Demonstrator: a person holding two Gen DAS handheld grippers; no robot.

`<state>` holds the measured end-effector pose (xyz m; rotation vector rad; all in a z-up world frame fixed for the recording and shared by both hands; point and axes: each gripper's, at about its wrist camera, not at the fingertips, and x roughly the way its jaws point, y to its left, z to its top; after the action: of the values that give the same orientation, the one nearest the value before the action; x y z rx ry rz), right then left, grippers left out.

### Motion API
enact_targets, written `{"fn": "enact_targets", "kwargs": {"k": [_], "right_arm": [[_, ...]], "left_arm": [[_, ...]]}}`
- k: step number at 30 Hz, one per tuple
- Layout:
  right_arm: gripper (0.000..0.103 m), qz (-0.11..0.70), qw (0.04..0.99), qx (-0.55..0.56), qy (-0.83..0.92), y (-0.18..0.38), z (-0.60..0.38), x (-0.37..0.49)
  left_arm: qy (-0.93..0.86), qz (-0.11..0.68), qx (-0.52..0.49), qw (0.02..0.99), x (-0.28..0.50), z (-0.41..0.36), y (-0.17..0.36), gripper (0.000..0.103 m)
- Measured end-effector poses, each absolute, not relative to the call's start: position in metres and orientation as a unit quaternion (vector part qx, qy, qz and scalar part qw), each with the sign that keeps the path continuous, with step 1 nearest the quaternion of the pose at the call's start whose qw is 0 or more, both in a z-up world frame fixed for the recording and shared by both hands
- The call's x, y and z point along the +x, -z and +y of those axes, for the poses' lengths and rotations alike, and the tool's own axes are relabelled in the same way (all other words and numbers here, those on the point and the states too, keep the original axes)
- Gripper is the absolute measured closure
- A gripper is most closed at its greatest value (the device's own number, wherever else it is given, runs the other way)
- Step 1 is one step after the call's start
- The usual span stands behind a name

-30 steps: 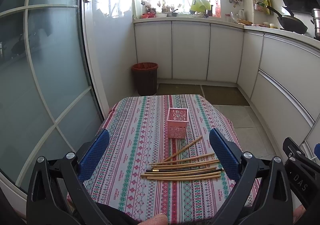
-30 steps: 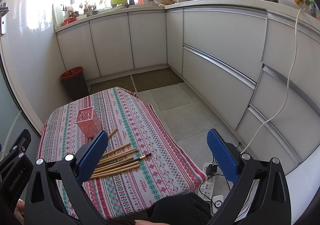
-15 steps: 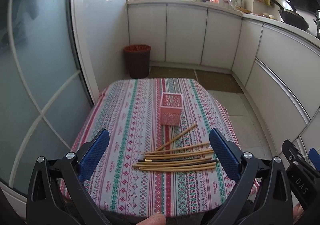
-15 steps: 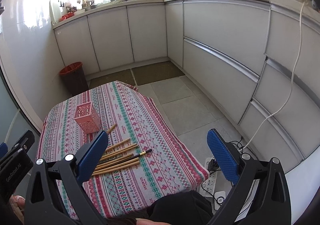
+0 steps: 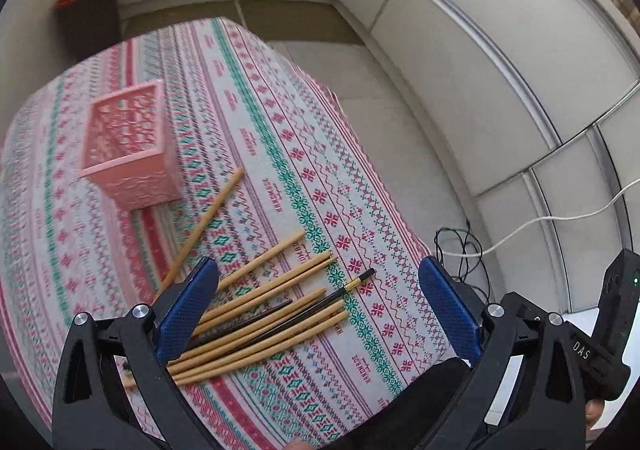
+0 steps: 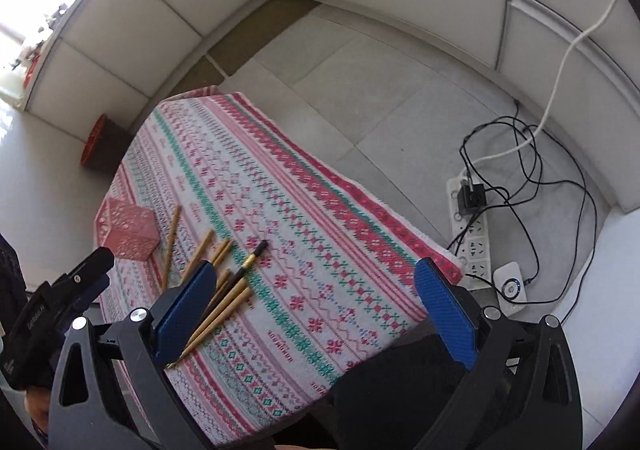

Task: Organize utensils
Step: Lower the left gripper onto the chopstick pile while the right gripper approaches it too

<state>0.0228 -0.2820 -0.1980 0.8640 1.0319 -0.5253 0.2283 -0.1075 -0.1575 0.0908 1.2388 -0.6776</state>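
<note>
Chopsticks are lying loose in a fan on the patterned desk | pink holder is standing just beyond them, nothing showing inside | left tool is hovering spread above them, gripping nothing | right tool is spread, empty.

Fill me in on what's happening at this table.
A person holds two grippers over a cloth-covered table. Both the left gripper and the right gripper are open and empty. The chopsticks lie loose on the cloth, and the pink holder beside them has none in it yet.
</note>
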Motion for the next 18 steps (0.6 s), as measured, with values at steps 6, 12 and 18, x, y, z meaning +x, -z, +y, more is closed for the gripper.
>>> {"fn": "enact_targets", "kwargs": {"k": [6,12,18], "right_arm": [[0.007,0.496,0.714,0.417,0.264,0.233,-0.313,0.022],[0.007,0.517,0.701,0.419,0.257,0.252,-0.318,0.028],[0.007,0.525,0.705,0.399,0.261,0.254,-0.317,0.032]], "left_arm": [[0.295,0.614,0.084,0.727,0.279,-0.145,0.21,0.008],[0.288,0.619,0.136,0.718,0.311,-0.166,0.23,0.025],[0.27,0.626,0.196,0.705,0.319,-0.183,0.255,0.037]]}}
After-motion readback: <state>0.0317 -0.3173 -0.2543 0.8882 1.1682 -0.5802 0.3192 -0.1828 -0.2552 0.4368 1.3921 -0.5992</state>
